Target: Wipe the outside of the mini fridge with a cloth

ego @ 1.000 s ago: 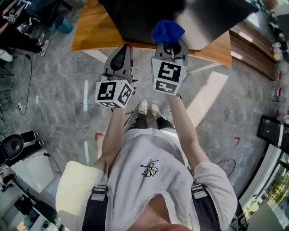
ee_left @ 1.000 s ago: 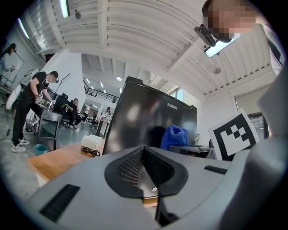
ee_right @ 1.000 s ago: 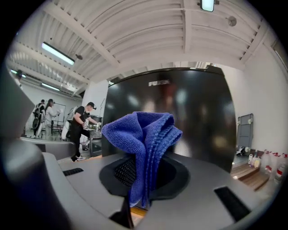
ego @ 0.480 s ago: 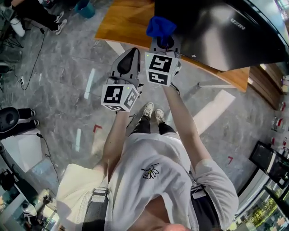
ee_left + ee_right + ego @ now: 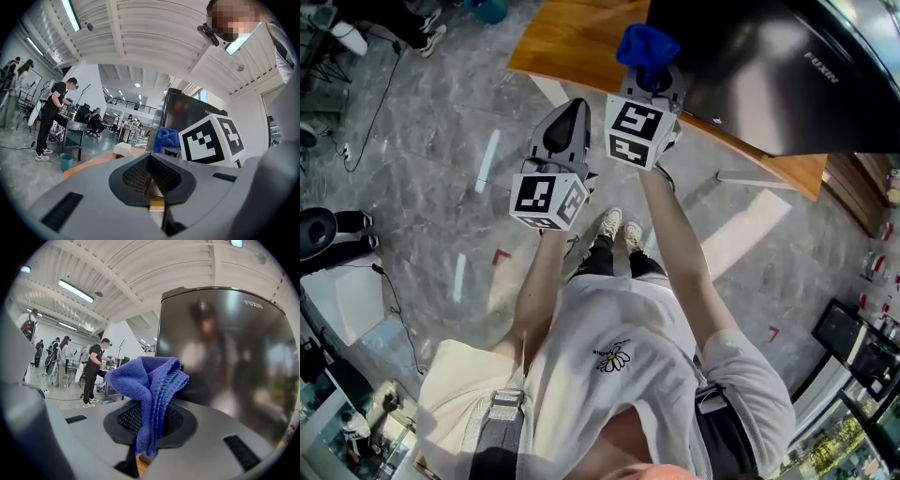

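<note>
The black mini fridge stands on a wooden table at the top of the head view. My right gripper is shut on a bunched blue cloth, held up at the fridge's left edge. In the right gripper view the cloth sticks out of the right gripper, with the glossy fridge front just behind; I cannot tell whether they touch. My left gripper hangs lower and to the left, over the floor. Seen in its own view, the left gripper is shut with nothing in it.
A small white box lies on the wooden table left of the fridge. A teal bin stands on the floor beyond it, with people at a dark desk further off. Cables run over the grey floor at left.
The fridge has slid toward the upper right of the head view. The cloth, earlier in front of the fridge's middle, now sits at its left edge. The left gripper stays beside the right.
</note>
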